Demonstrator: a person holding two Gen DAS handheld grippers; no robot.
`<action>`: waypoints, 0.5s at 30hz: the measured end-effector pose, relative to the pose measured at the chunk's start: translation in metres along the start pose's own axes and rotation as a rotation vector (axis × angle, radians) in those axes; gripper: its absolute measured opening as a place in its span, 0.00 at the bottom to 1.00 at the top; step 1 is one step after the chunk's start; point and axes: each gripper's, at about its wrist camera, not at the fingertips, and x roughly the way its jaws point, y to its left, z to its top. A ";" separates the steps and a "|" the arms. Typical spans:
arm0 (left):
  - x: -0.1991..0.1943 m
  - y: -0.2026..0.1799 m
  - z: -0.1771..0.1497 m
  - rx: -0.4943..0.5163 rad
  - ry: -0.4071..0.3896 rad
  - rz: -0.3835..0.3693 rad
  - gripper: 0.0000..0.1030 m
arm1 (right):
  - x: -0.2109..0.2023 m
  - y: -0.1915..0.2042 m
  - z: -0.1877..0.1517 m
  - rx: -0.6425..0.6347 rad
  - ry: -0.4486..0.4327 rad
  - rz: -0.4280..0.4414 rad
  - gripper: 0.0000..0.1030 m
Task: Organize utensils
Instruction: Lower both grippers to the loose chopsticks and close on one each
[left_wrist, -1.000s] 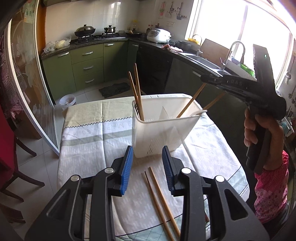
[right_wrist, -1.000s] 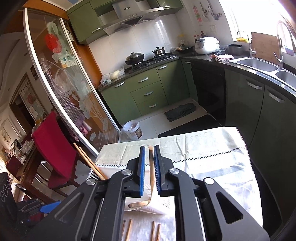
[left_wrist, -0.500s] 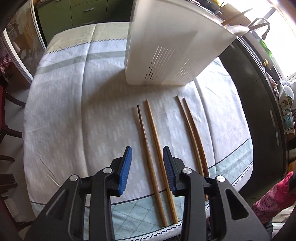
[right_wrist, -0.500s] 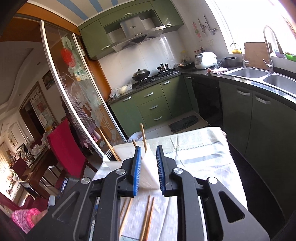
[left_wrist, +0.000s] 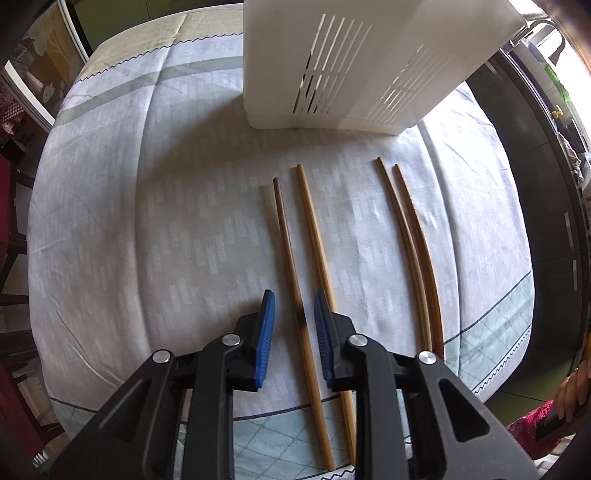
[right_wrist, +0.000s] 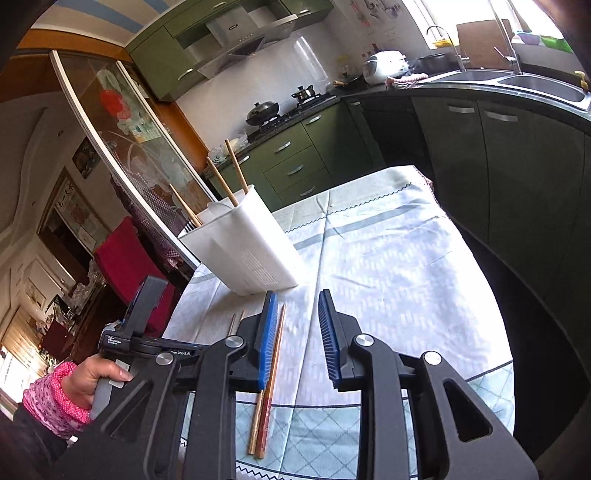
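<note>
Several wooden chopsticks lie on the clothed table in front of a white slotted utensil holder (left_wrist: 354, 62). My left gripper (left_wrist: 293, 312) is open and low over the table, its jaws on either side of a dark chopstick (left_wrist: 290, 258); a lighter chopstick (left_wrist: 314, 229) runs under the right finger. Another pair of chopsticks (left_wrist: 413, 236) lies to the right. My right gripper (right_wrist: 298, 325) is open and empty above the table's near edge, with that pair (right_wrist: 271, 373) beside its left finger. The holder (right_wrist: 243, 251) has several chopsticks (right_wrist: 234, 171) standing in it.
The table has a pale patterned cloth (left_wrist: 166, 221). Dark green kitchen cabinets (right_wrist: 517, 177) stand close on the right of the table. A red chair (right_wrist: 125, 258) stands beyond the holder. The left gripper's body and the hand holding it (right_wrist: 122, 354) show in the right wrist view.
My left gripper has dropped from holder height to the table and now straddles the dark chopstick. My right gripper has let go of a chopstick into the holder, opened and pulled back.
</note>
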 end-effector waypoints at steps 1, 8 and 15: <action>0.001 -0.001 0.001 0.004 -0.004 0.009 0.18 | 0.004 0.000 -0.002 -0.002 0.010 -0.002 0.24; 0.005 -0.008 0.005 0.034 -0.002 0.039 0.07 | 0.054 0.020 -0.006 -0.089 0.124 -0.062 0.24; -0.002 0.007 0.001 0.036 -0.017 0.048 0.06 | 0.138 0.045 -0.024 -0.206 0.313 -0.124 0.22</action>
